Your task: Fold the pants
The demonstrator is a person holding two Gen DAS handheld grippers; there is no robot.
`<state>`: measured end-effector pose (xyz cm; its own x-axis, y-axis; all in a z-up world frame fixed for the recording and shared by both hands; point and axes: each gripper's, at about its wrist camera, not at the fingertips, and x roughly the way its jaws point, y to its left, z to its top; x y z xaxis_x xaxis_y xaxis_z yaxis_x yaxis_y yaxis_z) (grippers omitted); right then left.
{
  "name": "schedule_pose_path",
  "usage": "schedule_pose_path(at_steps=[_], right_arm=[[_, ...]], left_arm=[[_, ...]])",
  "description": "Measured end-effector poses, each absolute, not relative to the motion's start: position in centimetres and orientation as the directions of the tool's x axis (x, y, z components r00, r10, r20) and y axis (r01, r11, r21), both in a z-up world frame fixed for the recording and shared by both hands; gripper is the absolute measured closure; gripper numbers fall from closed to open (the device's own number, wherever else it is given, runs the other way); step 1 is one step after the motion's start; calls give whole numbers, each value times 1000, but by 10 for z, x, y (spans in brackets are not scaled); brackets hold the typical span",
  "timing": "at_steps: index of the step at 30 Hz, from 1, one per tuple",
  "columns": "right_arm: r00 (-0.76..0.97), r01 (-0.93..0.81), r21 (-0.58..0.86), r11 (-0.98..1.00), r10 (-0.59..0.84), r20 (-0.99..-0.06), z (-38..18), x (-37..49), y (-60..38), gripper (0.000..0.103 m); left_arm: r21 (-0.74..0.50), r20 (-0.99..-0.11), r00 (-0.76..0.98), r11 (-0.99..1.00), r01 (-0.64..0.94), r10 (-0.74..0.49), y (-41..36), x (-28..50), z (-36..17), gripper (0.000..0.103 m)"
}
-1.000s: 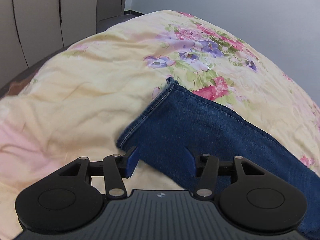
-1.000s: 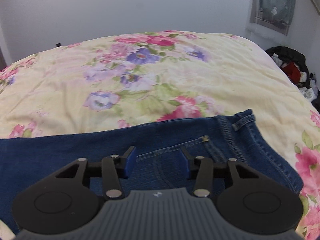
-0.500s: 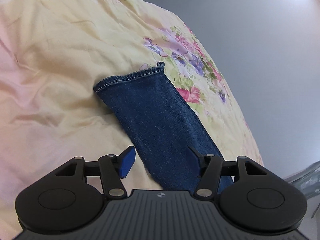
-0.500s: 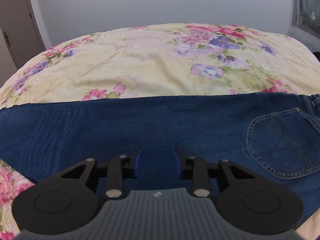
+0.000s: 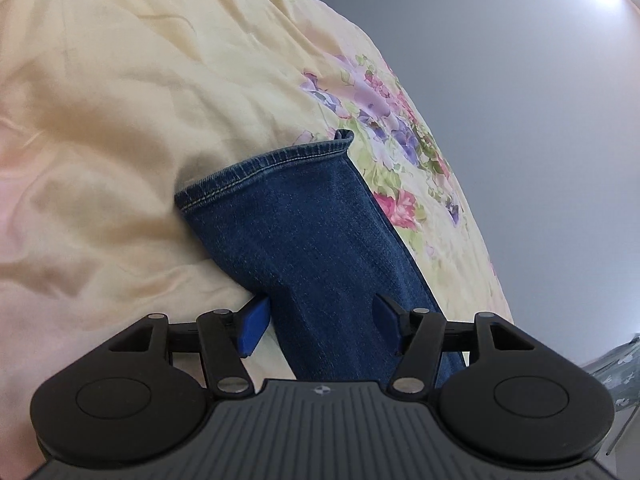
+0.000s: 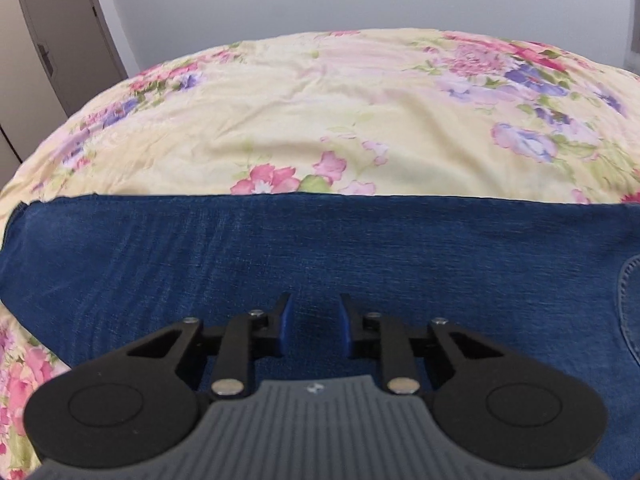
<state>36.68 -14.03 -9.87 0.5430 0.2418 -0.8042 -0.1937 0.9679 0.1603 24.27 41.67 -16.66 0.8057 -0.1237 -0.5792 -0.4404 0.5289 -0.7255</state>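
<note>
The blue jeans (image 5: pixel 316 248) are lying flat and folded lengthwise on the floral bedspread (image 5: pixel 120 120). The left gripper (image 5: pixel 320 324) is hanging over the lower leg near the hem (image 5: pixel 264 164), its jaws spread wide, with the near edge of the leg between them, probably to take it for the next fold. The right gripper (image 6: pixel 312 328) is hovering over the thigh part, left of the back pocket (image 6: pixel 628 308); its jaws have just been closing to a narrow gap, pinching nothing yet.
</note>
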Motion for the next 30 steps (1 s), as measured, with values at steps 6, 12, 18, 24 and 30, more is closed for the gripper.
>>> schedule_pose_path(at_steps=[6,12,18,24,30], right_arm=[[547,-190,151,970,232,-804,-113,393,-130,88],[532,-145,173,974,224,-817,-122,437,-115,96],[510,-107,157,982,190,-839,-133,467,-101,102],[503,-149,156,976,211,-838,-114,447,-98,103],[458,-203,198,959,271,-847,-105,414,-90,103]], left_arm=[[-698,-586,807,555,-454,-77,427,244,-169,43],[-641,-613,790,590,-491,-8,425,229,-165,38],[-708,-572,818,541,-453,-64,434,217,-176,37],[-749,-529,846,504,-429,-66,444,226,-193,38],[-741,-515,856,525,-418,-44,447,240,-202,47]])
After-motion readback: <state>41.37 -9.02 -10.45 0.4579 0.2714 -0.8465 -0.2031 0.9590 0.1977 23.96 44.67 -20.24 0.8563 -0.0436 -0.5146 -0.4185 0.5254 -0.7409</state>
